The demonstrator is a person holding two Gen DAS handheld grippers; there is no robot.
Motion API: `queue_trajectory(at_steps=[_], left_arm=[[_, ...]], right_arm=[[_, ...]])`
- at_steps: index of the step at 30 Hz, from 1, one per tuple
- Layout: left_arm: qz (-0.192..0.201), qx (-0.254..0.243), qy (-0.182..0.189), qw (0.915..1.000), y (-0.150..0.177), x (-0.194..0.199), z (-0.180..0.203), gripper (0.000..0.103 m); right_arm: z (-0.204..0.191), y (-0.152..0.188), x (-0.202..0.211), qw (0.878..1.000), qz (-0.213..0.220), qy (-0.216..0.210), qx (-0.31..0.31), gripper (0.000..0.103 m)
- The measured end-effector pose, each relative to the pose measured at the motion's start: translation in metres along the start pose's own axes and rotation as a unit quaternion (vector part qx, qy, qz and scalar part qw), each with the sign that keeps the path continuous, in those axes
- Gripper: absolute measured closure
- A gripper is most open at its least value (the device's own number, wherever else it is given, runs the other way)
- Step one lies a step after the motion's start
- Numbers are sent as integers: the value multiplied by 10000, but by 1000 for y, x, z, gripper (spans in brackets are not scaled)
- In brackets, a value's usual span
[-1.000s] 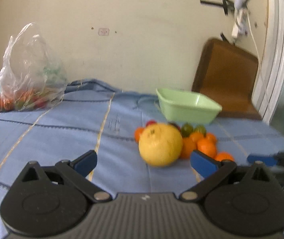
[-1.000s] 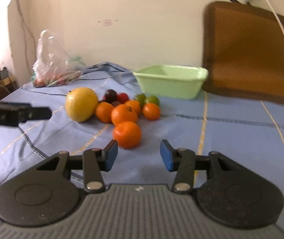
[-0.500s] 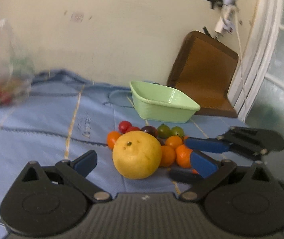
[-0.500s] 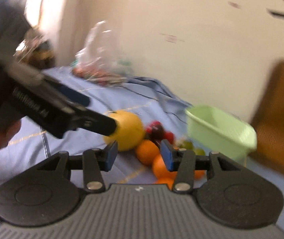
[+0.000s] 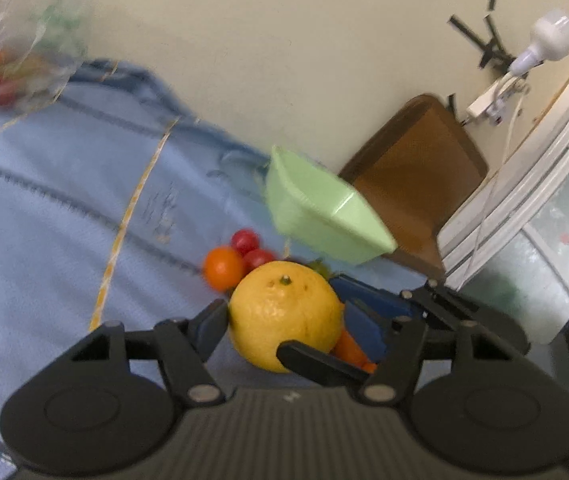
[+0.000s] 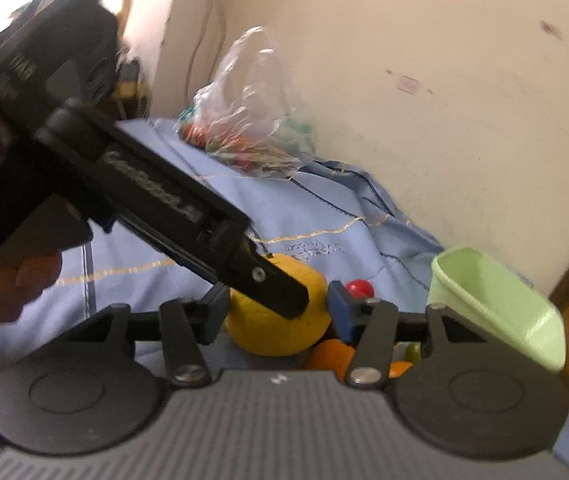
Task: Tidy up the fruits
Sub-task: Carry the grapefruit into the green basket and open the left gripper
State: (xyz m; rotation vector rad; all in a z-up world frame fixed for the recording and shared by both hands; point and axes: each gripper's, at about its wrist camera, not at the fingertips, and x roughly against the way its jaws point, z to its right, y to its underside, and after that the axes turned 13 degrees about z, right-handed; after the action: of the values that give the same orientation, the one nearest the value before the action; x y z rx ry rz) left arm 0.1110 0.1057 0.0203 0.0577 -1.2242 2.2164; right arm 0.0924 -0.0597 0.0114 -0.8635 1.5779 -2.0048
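Observation:
A large yellow citrus [image 5: 286, 316] lies on the blue cloth at the front of a pile of oranges [image 5: 223, 267], red fruits [image 5: 245, 240] and green ones. My left gripper [image 5: 286, 322] has its jaws on both sides of the citrus, touching it. My right gripper [image 6: 278, 308] also brackets the citrus [image 6: 280, 328], its jaws close against it. The left gripper's body [image 6: 124, 184] crosses the right wrist view. A light green tub [image 5: 324, 216] stands behind the pile, also in the right wrist view [image 6: 500, 308].
A clear plastic bag of fruit [image 6: 244, 128] sits at the back of the blue cloth [image 5: 64, 208] by the wall. A brown chair back [image 5: 416, 176] leans beyond the tub. A window frame [image 5: 524, 184] and hanging cables are at the right.
Both grippers moved in onto the yellow citrus and narrowed around it. The right gripper swung left towards the pile; both views have tilted.

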Motion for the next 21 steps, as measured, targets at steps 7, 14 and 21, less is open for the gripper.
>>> queue_trajectory(at_steps=[7, 14, 21], left_arm=[[310, -682, 248, 9969, -54, -52, 59, 38], [-218, -805, 448, 9955, -67, -175, 79, 38], [-725, -922, 99, 9930, -45, -233, 77, 36]], right_arm=[[38, -28, 19, 9923, 918, 821, -98, 48], [138, -17, 0, 9800, 619, 1665, -892, 48], [186, 21, -19, 9732, 170, 1761, -1472, 48]])
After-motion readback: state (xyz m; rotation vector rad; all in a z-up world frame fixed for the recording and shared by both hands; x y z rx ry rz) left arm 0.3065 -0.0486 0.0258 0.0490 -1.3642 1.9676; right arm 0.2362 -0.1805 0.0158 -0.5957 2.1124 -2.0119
